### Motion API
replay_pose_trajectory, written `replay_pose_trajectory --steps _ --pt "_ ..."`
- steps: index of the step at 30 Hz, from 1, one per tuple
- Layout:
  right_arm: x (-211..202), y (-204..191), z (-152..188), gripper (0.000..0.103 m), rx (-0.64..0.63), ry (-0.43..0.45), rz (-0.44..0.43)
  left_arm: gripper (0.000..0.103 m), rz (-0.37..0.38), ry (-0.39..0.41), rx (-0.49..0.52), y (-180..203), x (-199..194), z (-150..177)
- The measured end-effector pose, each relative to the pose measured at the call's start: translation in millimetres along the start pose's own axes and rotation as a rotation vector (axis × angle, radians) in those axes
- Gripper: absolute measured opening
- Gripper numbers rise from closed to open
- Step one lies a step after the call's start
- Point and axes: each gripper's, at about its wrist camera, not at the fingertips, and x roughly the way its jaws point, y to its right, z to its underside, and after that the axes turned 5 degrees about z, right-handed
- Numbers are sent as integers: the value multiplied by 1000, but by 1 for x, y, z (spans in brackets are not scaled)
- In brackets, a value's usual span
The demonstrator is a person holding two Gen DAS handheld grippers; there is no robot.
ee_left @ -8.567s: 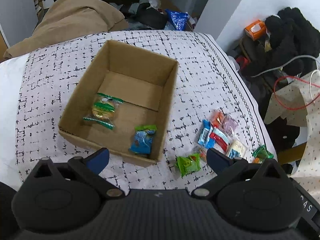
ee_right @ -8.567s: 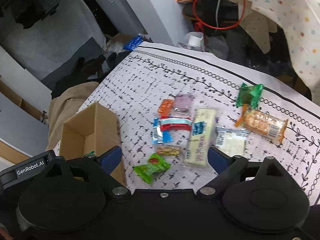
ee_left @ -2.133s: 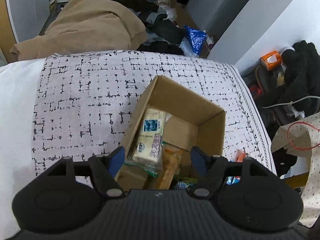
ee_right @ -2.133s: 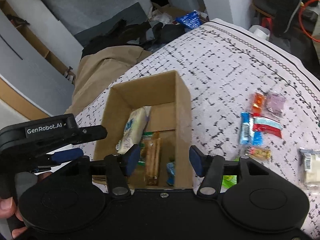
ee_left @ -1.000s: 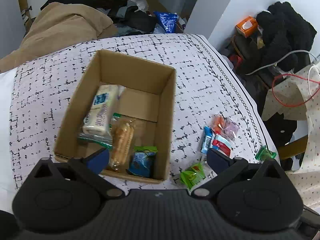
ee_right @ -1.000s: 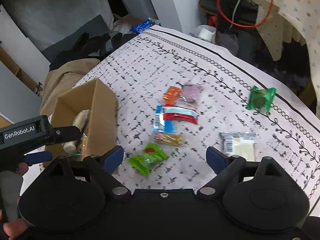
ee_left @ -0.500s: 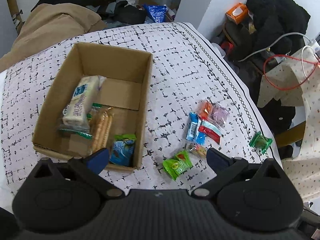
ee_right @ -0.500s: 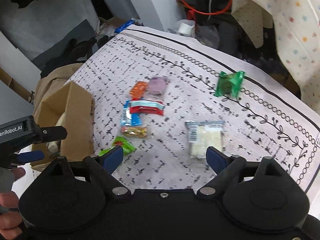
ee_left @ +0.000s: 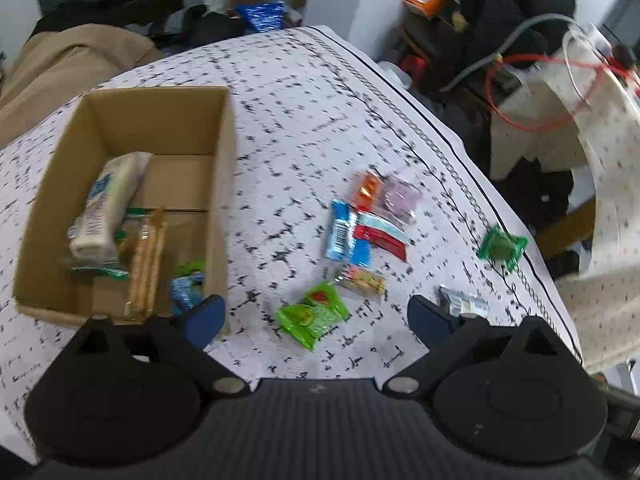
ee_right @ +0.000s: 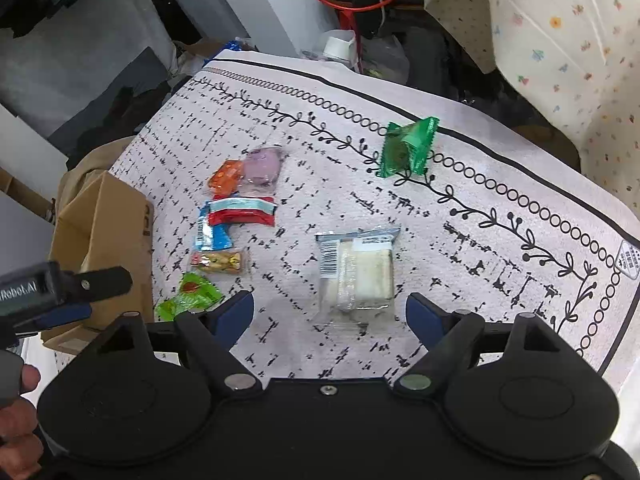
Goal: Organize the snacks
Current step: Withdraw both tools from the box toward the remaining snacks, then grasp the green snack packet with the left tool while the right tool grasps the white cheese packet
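Observation:
A cardboard box [ee_left: 224,168] on the patterned cloth holds a white packet [ee_left: 108,208], a cracker pack [ee_left: 146,264] and a blue snack. Right of it lie loose snacks: a bright green packet [ee_left: 314,314], a small gold one [ee_left: 360,280], a blue bar [ee_left: 344,236], a red bar [ee_left: 380,234], an orange one [ee_left: 366,192] and a purple one [ee_left: 400,200]. My left gripper [ee_left: 312,318] hovers above the green packet, jaws closing, nothing pressed. My right gripper [ee_right: 330,312] hangs over a clear white-cake packet [ee_right: 358,272], jaws closing, not touching it. A dark green packet [ee_right: 408,148] lies farther off.
The cloth's bordered edge [ee_right: 520,200] runs along the right, with a drop beyond. Past it are a floral cover [ee_right: 560,40], red cable [ee_left: 540,92] and dark clothes [ee_left: 500,8]. A person's hand [ee_right: 20,412] holds the left gripper's handle at the lower left of the right wrist view.
Both grippers have shifted from the box toward the loose snacks and come lower. The green packet now sits under the left jaws and the white-cake packet under the right; both jaws have narrowed a little.

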Motion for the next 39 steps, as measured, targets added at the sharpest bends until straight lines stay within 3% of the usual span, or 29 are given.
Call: replay_pose_trajectory --steps 17,21,31,36,38,39 --pt "33 13 -6 80 32 -57 -4 70 -49 -89 157 18 57 11" --pt "41 14 -9 80 35 -65 1 69 -56 -107 203 23 69 13" --pt "58 5 -14 80 -9 -83 30 67 -78 -170 210 17 94 17" --pt "66 1 -14 70 -22 -104 40 63 -94 -175 217 18 98 20" --pt "70 2 -13 56 -18 -122 51 60 -101 -179 205 16 99 21" --pt "70 1 -12 54 -19 -121 59 54 -107 -178 194 15 99 21"
